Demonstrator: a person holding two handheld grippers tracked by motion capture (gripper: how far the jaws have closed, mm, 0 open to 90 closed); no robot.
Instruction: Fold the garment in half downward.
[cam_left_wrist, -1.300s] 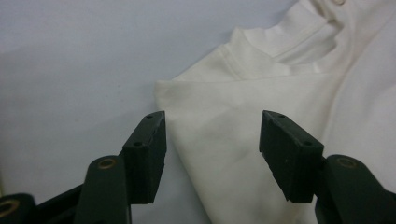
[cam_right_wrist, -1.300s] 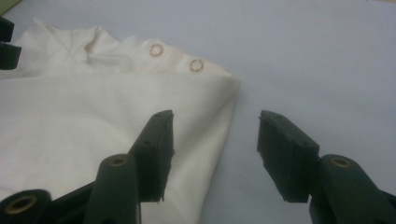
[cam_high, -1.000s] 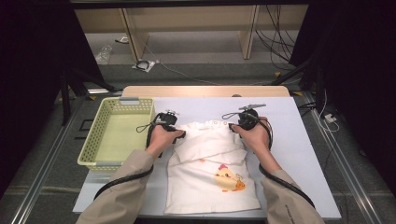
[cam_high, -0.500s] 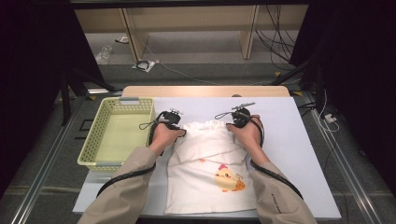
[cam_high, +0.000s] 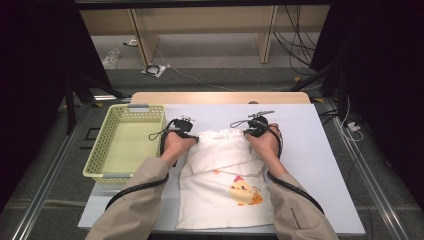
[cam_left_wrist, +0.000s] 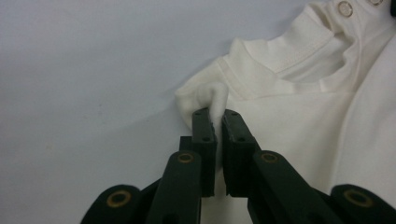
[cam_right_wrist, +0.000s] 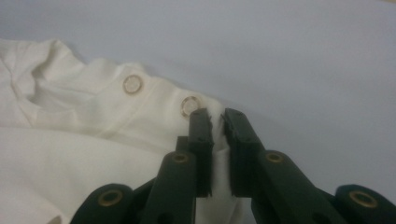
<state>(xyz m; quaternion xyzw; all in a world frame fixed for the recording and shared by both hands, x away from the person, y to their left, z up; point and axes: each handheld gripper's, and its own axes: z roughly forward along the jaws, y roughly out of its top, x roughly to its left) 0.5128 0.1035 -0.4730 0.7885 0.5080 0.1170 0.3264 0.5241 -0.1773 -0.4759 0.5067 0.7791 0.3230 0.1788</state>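
White shirt (cam_high: 227, 185) is laid flat at table (cam_high: 320, 150) centre. Its 11 o'clock shoulder is clamped by left gripper (cam_left_wrist: 217, 122), its 1 o'clock shoulder by right gripper (cam_right_wrist: 217, 122), both having just been closing.

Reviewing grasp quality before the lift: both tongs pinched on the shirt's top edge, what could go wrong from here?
1. The left tongs, whose jaws have just been closing, pinch a thin pleat at the white shirt shoulder; it may slip out on lifting.
2. The right tongs, also just closing, bite right beside a snap button; the placket could pop open or the grip slide.
3. The sleeves look folded in; lifting may undo them.
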